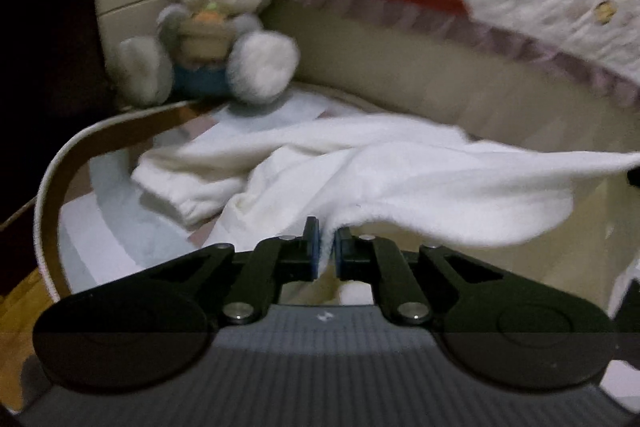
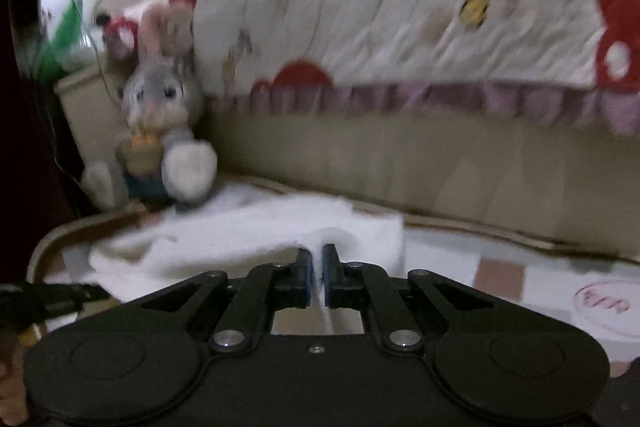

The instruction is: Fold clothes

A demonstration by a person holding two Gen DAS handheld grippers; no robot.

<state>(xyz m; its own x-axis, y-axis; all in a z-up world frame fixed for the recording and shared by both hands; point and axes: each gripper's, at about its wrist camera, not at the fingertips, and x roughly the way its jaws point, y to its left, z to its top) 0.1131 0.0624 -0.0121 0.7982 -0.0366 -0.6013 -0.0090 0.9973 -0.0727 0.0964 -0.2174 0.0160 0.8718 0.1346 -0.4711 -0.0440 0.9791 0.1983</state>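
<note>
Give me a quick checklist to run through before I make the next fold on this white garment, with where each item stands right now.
1. Left tongs gripping the white garment: ok, cloth is pinched between the pads.
2. Right tongs gripping the garment: ok, a fold of cloth sits between the pads.
3. Cloth held up between the two grips: ok, the left wrist view shows it lifted and draped.
4. Garment spread smooth: not ok, it is bunched and wrinkled.
5. Stuffed rabbit clear of the cloth: cannot tell, it sits at the garment's far edge.
6. Which part of the garment each grip holds: cannot tell.
</note>
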